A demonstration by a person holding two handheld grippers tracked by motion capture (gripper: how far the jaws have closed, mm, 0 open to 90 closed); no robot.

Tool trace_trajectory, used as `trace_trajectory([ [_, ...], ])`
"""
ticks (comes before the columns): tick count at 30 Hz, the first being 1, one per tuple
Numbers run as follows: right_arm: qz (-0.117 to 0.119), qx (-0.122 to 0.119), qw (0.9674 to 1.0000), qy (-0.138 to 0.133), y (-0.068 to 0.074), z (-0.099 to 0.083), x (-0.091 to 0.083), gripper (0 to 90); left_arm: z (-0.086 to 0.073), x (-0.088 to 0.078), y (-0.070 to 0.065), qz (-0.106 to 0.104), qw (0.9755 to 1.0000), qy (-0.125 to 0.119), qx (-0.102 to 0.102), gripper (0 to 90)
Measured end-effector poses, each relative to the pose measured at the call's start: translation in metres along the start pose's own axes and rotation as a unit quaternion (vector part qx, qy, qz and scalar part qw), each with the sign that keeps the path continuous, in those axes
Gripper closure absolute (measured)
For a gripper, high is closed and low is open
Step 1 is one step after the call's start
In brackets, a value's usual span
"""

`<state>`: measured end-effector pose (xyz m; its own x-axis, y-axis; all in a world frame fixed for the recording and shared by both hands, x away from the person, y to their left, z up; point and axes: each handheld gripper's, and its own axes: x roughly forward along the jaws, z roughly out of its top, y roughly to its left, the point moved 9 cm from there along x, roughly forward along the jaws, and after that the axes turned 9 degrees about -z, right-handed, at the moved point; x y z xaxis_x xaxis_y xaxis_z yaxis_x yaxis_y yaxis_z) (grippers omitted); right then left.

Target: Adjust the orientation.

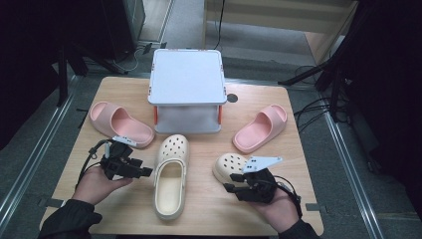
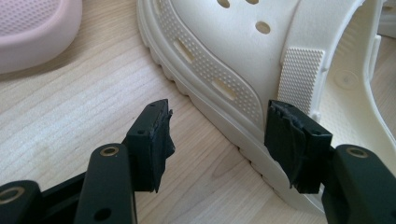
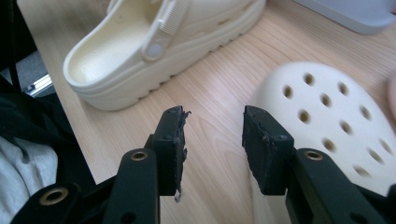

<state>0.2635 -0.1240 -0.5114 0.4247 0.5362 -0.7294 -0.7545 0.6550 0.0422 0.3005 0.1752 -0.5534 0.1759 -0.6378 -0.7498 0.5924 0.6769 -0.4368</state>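
A cream clog (image 1: pixel 170 179) lies mid-table with its toe toward the far side. My left gripper (image 1: pixel 145 172) is just left of it, open; in the left gripper view its jaws (image 2: pixel 217 126) stand wide, the clog's ribbed sole (image 2: pixel 219 126) runs between them and neither pad presses on it. A second cream clog (image 1: pixel 230 166) lies to the right, its heel hidden under my right gripper (image 1: pixel 229 181). The right gripper view has those jaws (image 3: pixel 212 126) open over bare wood, the perforated toe (image 3: pixel 327 112) beside the right pad and the first clog (image 3: pixel 154 46) beyond.
A pink slide (image 1: pixel 122 124) lies at the left and another (image 1: pixel 261 128) at the right. A white lidded box (image 1: pixel 186 89) stands at the back centre. The wooden table (image 1: pixel 209 209) ends close behind both hands. A pink sole (image 2: pixel 32 23) is near the left gripper.
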Motion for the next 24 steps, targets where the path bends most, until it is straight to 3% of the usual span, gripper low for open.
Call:
trace_trajectory([
  [3,-0.01,0.017,0.9998,0.001,-0.01,-0.007,-0.008,58.8,0.002,0.001,0.001,-0.002,1.0,0.005,0.0,38.8],
  [10,-0.014,0.029,0.9995,-0.001,-0.017,-0.017,-0.019,58.5,0.007,0.004,0.002,-0.003,1.0,0.007,0.002,37.6],
  [16,-0.038,0.043,0.9984,0.006,-0.025,-0.031,-0.034,57.5,0.01,0.007,0.003,-0.004,0.9999,0.011,0.007,37.3],
  [24,-0.054,0.058,0.9967,0.02,-0.037,-0.046,-0.04,55.8,0.011,0.007,0.002,-0.005,0.9999,0.013,0.009,37.0],
])
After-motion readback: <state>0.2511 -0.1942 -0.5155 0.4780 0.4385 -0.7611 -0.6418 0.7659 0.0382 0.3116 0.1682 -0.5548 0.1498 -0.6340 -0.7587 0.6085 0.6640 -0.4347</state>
